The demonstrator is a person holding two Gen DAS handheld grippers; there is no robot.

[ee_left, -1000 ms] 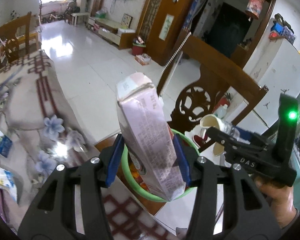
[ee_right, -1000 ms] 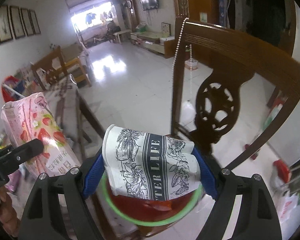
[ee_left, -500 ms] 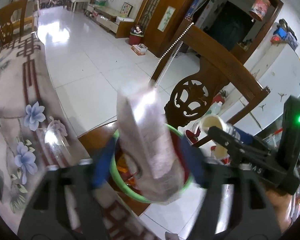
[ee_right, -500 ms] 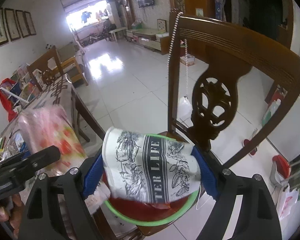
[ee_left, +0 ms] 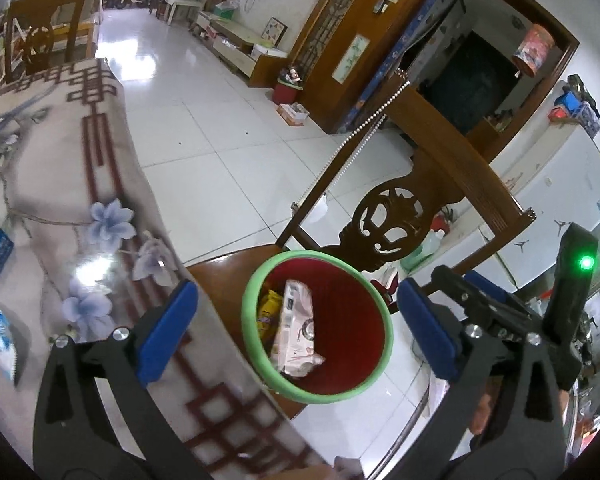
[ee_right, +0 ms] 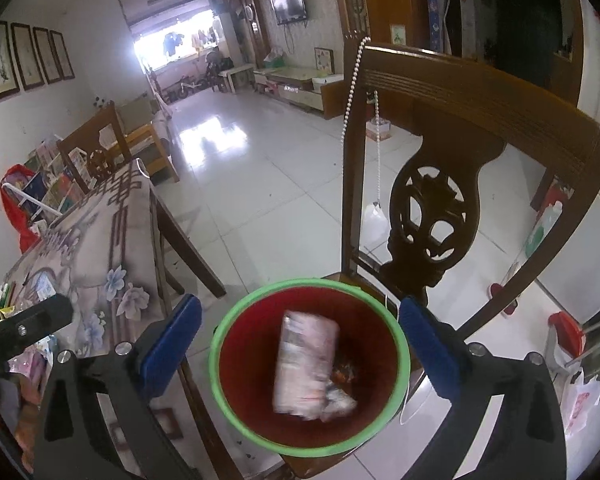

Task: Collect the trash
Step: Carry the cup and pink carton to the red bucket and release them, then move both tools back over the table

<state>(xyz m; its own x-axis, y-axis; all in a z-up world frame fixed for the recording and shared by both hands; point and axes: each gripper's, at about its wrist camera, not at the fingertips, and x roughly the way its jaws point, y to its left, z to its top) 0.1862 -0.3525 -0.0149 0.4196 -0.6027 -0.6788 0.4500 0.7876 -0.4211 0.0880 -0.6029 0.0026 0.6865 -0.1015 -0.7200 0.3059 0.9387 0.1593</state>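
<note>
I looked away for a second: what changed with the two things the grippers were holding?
Both grippers, left gripper and right gripper, have just opened and dropped their loads: the pink carton and paper cup now lie inside the red bin. The bin stayed on the chair.

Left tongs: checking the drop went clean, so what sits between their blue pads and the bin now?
Nothing; the left tongs stand open and empty above the bin, pink carton inside, in the left wrist view.
</note>
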